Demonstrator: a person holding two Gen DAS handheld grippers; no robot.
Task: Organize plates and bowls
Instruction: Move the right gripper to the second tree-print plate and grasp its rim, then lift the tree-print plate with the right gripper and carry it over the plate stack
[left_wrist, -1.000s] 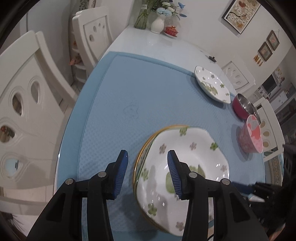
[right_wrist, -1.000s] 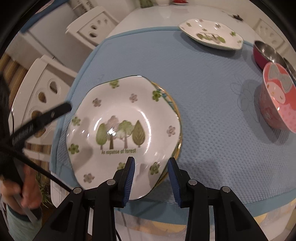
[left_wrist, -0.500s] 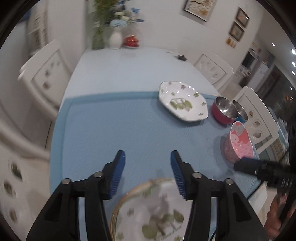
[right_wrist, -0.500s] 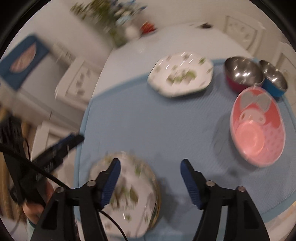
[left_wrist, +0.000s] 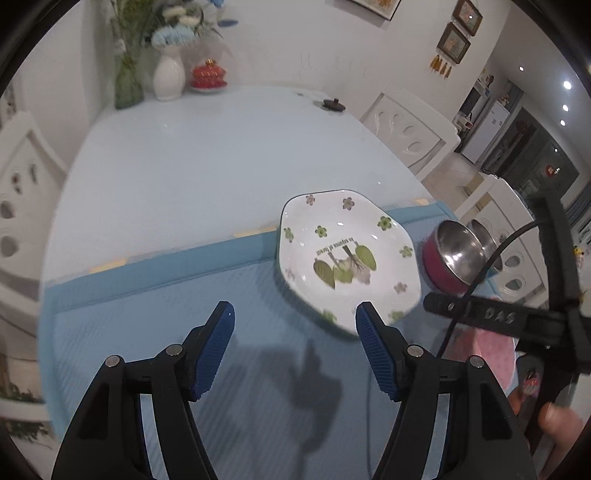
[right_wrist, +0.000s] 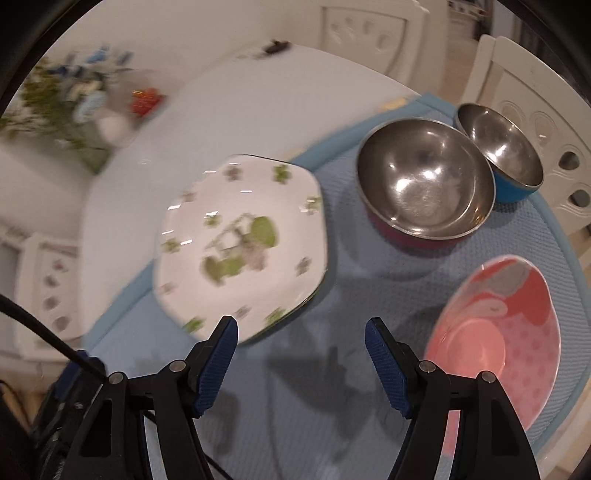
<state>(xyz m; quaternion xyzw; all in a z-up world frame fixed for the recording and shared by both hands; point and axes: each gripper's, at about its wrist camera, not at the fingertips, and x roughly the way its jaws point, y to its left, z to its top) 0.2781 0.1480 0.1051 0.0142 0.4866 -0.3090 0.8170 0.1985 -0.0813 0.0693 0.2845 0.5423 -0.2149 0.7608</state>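
Both claws, left claw (left_wrist: 293, 334) and right claw (right_wrist: 301, 349), have just been opening and hang released, empty, having swung from the stacked plates toward the lone forest-print plate (left_wrist: 345, 258) on the blue mat (left_wrist: 147, 332), likely next.

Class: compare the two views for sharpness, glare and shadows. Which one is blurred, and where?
Right wrist view: motion blur smears the floral plate and flowers; glints in the steel bowl. Left wrist view: sharper, the plate's print readable, edges softer; gripper shadows on the blue mat in both.
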